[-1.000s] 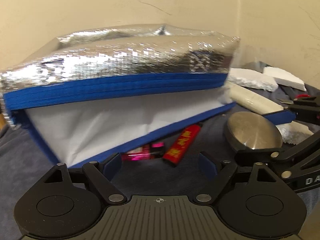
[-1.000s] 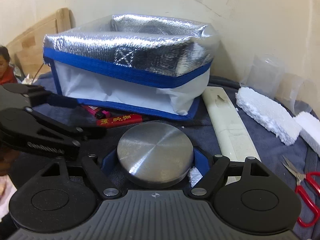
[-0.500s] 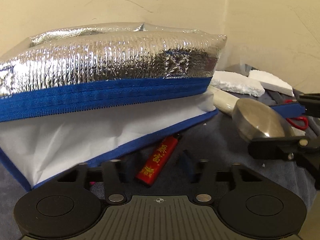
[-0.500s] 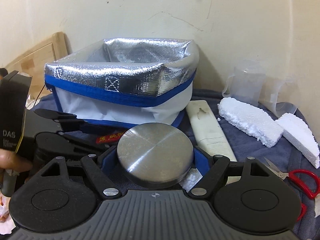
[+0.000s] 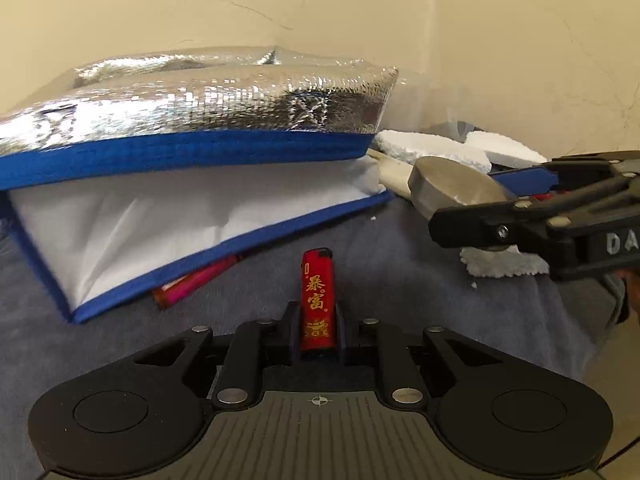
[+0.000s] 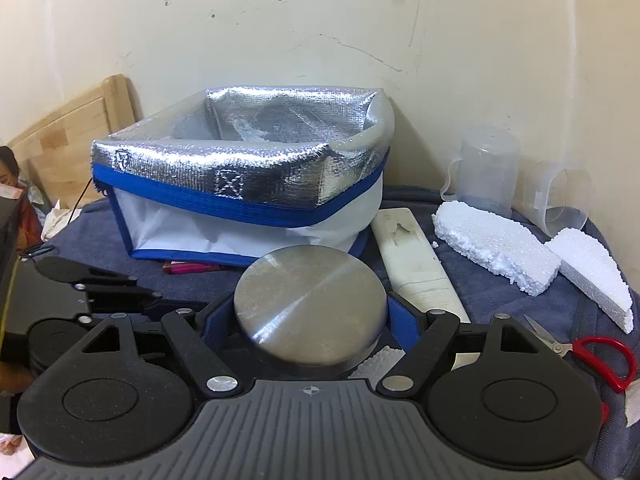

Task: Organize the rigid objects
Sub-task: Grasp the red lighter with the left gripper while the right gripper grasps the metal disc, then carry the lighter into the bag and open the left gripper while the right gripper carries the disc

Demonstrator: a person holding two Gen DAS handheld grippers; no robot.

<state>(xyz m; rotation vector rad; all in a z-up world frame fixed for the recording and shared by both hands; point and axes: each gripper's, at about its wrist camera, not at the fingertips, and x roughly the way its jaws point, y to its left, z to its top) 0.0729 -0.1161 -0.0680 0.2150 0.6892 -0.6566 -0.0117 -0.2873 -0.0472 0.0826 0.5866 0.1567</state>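
A red lighter (image 5: 317, 292) with gold characters stands out forward between the pads of my left gripper (image 5: 318, 320). The jaws are closing tight on it and the pads press its sides. Behind it stands a silver-lined insulated bag (image 5: 200, 120) with blue trim, and a pink lighter (image 5: 196, 282) lies half under its front edge. My right gripper (image 6: 310, 316) is shut on a round steel disc (image 6: 310, 308), held above the cloth in front of the bag (image 6: 240, 184), whose top is open. That disc (image 5: 452, 190) shows at the right of the left wrist view.
On the blue-grey cloth (image 5: 400, 280), right of the bag, lie a white remote (image 6: 416, 264), two foam pieces (image 6: 496, 248), red scissors (image 6: 600, 356) and clear plastic cups (image 6: 484, 172). A wooden board (image 6: 68, 132) and a person (image 6: 8, 172) are at the far left. A wall stands close behind.
My left jaws went from wide open to shut on the red lighter, which now points straight ahead. The right gripper rose slightly with the disc, so the bag's open top shows.
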